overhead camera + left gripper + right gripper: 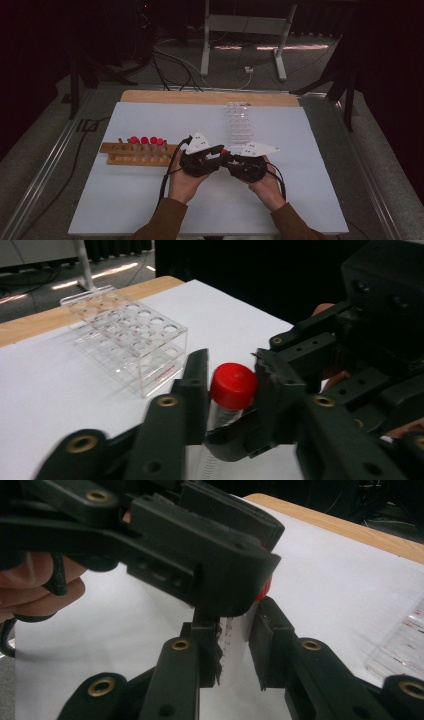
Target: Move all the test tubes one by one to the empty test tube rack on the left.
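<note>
A clear test tube (pixel 234 635) with a red cap (pixel 233 385) is held between both grippers, above the white table near its middle. My left gripper (pixel 231 371) is shut on the red cap, one jaw on each side of it. My right gripper (pixel 235 647) is shut on the tube's clear body, just below the cap. In the high view the left gripper (pixel 212 159) and right gripper (pixel 231 160) meet tip to tip, with the cap (pixel 224 151) between them. In the right gripper view, the left gripper's jaw covers most of the cap.
A wooden rack (pixel 137 154) with several red-capped tubes (pixel 145 141) lies left of the hands. An empty clear plastic rack (pixel 239 122) stands just behind the grippers and appears in the left gripper view (pixel 130 335). A white sheet (pixel 150 200) covers the table.
</note>
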